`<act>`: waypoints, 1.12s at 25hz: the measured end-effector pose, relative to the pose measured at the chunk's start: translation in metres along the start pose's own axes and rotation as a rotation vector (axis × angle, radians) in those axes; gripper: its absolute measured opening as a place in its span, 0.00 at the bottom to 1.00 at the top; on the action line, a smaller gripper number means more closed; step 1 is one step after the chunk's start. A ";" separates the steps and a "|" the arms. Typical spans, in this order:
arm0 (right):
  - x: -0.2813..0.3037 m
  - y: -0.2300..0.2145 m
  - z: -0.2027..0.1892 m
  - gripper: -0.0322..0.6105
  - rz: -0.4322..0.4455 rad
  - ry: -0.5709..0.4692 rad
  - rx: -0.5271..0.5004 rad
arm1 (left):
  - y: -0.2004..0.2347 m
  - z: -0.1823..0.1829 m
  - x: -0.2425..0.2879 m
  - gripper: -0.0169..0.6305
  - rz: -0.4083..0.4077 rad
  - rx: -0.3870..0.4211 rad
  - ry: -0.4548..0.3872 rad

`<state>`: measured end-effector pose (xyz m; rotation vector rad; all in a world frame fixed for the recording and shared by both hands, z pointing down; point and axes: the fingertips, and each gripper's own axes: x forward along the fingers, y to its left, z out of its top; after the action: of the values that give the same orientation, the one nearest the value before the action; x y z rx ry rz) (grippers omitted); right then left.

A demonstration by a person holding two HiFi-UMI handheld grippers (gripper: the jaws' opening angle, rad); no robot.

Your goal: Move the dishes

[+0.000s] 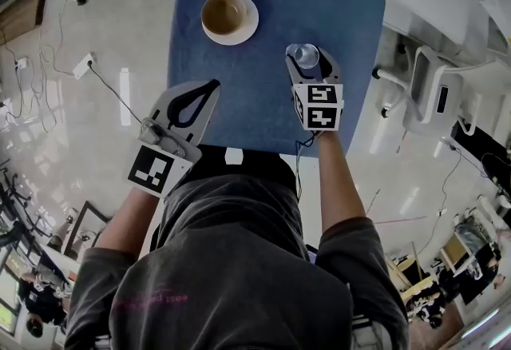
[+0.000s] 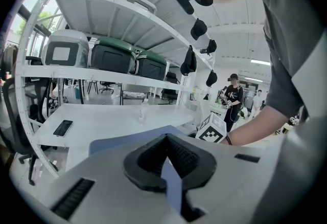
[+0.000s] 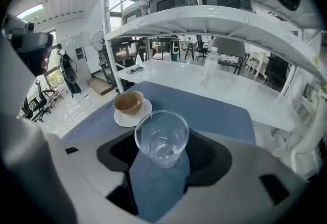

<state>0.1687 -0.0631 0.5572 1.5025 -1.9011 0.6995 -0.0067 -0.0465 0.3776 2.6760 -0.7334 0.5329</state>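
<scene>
Tabletop (image 1: pixel 239 101) is blue, white shelving (image 3: pixel 214 16) behind it. One glass (image 3: pixel 161 138) clamped in right gripper (image 1: pixel 308 61), one bowl (image 1: pixel 224 13) on one saucer (image 1: pixel 251 22) far left; left gripper (image 1: pixel 209 89) closed, empty.

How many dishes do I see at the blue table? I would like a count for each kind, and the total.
Bowl: 1
Saucer under the bowl: 1
Clear glass: 1
Total: 3
</scene>
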 end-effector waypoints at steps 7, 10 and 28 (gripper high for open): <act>-0.022 -0.002 -0.027 0.49 -0.049 0.023 0.060 | -0.008 0.000 0.000 0.03 -0.064 0.028 0.005; -0.032 -0.001 -0.041 0.49 -0.064 0.034 0.076 | -0.013 0.000 -0.001 0.03 -0.087 0.041 0.008; -0.067 -0.005 -0.097 0.49 -0.114 0.079 0.143 | -0.039 -0.001 0.007 0.03 -0.160 0.091 0.024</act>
<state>0.1982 0.0496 0.5730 1.6317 -1.7233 0.8442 0.0191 -0.0171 0.3739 2.7759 -0.4941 0.5685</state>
